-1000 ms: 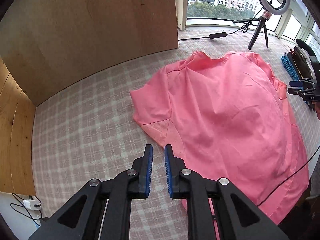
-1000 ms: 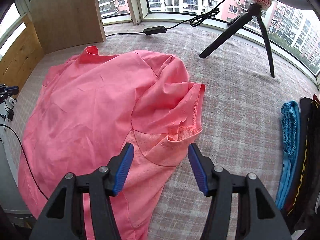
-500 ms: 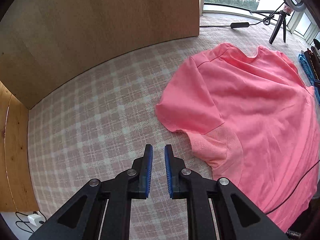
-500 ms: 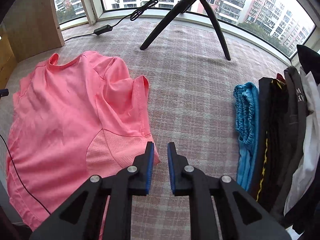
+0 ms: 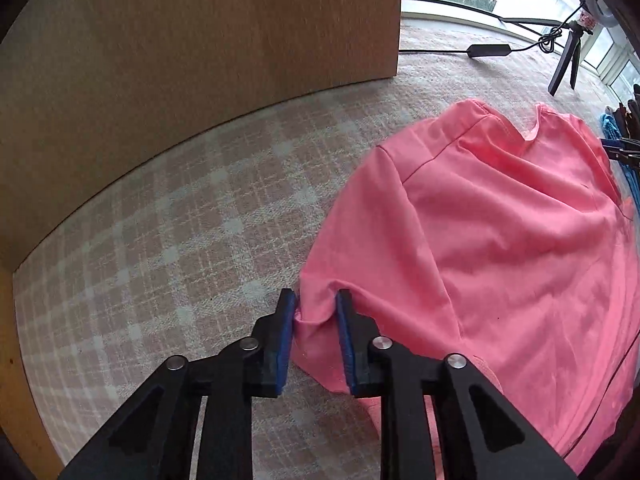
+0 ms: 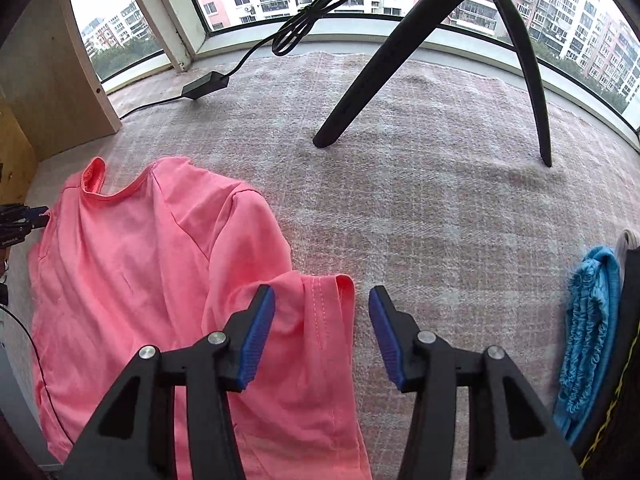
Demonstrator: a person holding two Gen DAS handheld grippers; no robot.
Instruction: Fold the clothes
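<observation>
A pink T-shirt (image 5: 500, 232) lies spread on the checked cloth surface, collar toward the window; it also shows in the right wrist view (image 6: 132, 264). My left gripper (image 5: 316, 304) is closing on the hem of the shirt's left sleeve, whose fabric bunches between the blue pads with a gap still showing. My right gripper (image 6: 322, 300) is open, and the right sleeve's hem (image 6: 332, 292) lies between its fingers, apart from both pads.
A wooden panel (image 5: 180, 60) stands along the far left. A black tripod (image 6: 440, 40) and a cable with adapter (image 6: 204, 84) stand near the window. A pile of clothes with a blue garment (image 6: 588, 320) lies at the right edge.
My left gripper has moved to the left sleeve and opened around it. My right gripper has opened from nearly shut and moved forward over the right sleeve hem.
</observation>
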